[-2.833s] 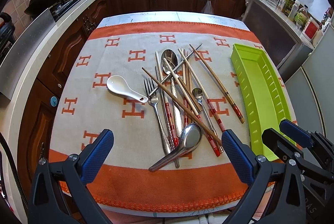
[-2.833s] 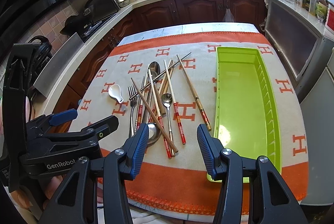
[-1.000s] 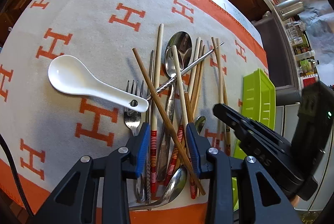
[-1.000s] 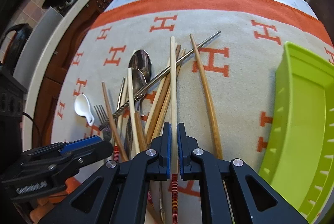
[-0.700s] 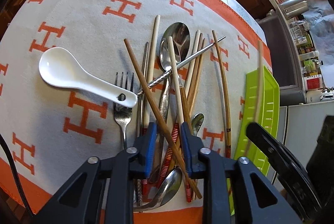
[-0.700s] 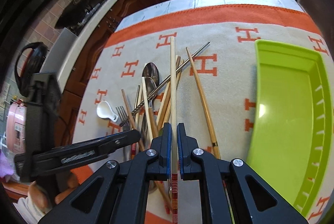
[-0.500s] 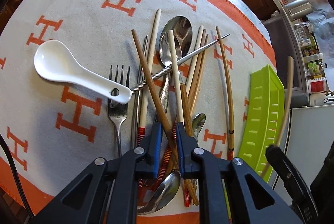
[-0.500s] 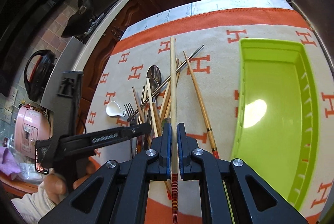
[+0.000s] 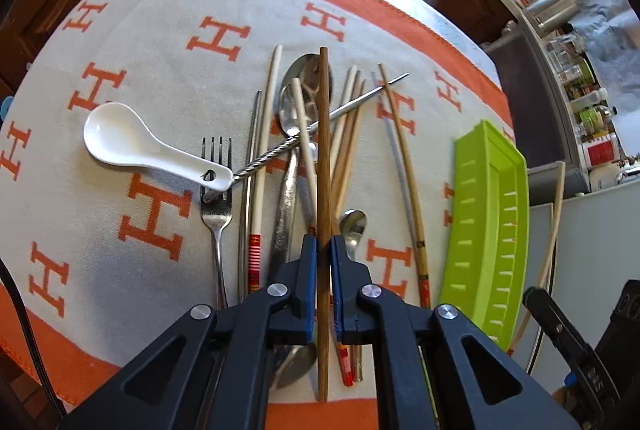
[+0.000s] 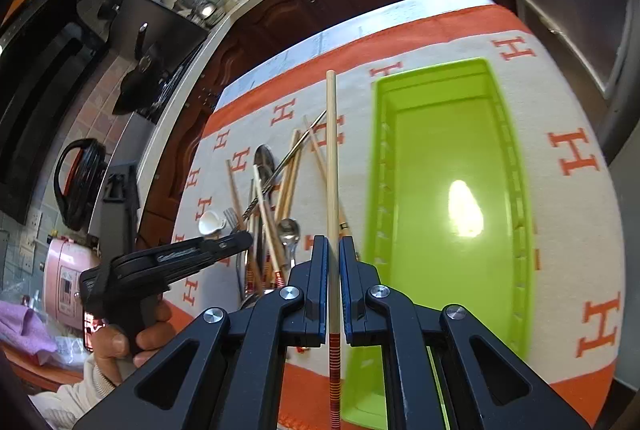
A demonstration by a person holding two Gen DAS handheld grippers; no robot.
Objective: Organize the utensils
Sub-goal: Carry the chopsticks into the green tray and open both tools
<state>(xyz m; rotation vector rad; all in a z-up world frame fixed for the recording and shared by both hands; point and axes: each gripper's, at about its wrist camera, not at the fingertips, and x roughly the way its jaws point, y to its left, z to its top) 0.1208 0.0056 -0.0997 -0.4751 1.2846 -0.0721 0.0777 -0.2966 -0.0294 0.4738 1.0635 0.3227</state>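
1. White ceramic soup spoon (image 9: 132, 145) lies on the cream cloth with orange H letters (image 9: 160, 41), well left of the left gripper (image 9: 324, 270); one of these, its handle end resting on the tines of the single steel fork (image 9: 216, 201)
2. Left gripper is clenched on a dark brown wooden chopstick (image 9: 323, 157), which runs straight forward between the blue pads (image 9: 309, 262) over the utensil pile (image 9: 312, 149)
3. In the pile, two large steel spoons (image 9: 304, 77) overlap at their bowls, a small steel spoon (image 9: 352, 226) sits just right of the gripper's tip, and one twisted steel skewer (image 9: 320, 125) crosses diagonally; several pale and brown chopsticks are fanned there, the exact count unclear where they overlap
4. One brown chopstick with a red patterned end (image 9: 404, 165) lies alone between the pile and the tray
5. Right gripper (image 10: 332, 270) is clenched on a pale wooden chopstick with red-striped end (image 10: 332, 169), held above the cloth just left of the tray
6. One lime-green rectangular plastic tray (image 10: 516, 165) lies at the right
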